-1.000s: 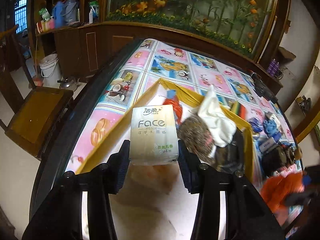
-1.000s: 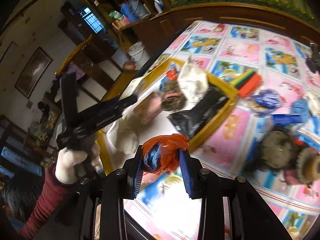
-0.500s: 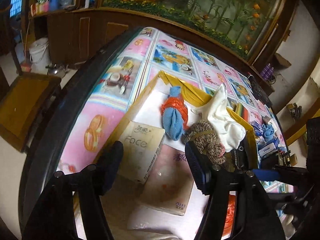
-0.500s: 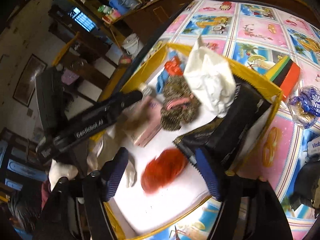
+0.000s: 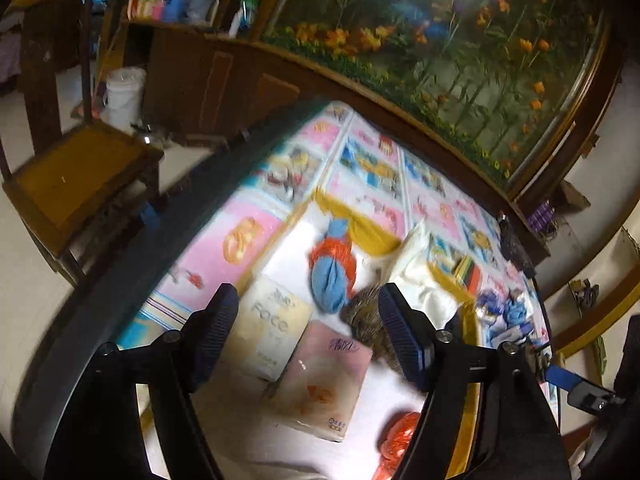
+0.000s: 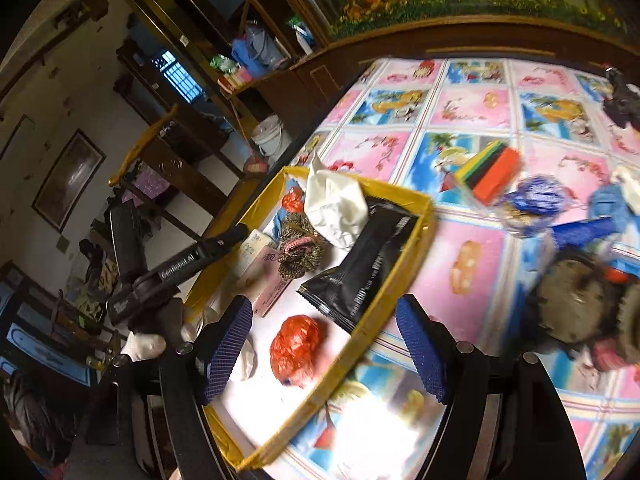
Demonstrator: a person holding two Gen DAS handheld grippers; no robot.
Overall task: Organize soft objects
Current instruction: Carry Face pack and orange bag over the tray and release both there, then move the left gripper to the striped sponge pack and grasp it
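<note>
both drops done: left tool (image 5: 308,332) and right tool (image 6: 324,346) opening, nothing between jaws. red bundle (image 6: 296,350) lies in yellow tray (image 6: 416,248). next: fetch blue bundle (image 6: 538,196) mid-counter.

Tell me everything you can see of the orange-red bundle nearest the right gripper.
The orange-red bundle is a crumpled, shiny plastic-looking wad with a bit of blue showing at its lower edge. It lies loose on the white floor of the yellow-rimmed box, in the near corner, just ahead of the right gripper, whose jaws are opening and do not touch it. A black pouch lies close beside it. The left wrist view shows its edge beside the pink tissue pack.
</note>
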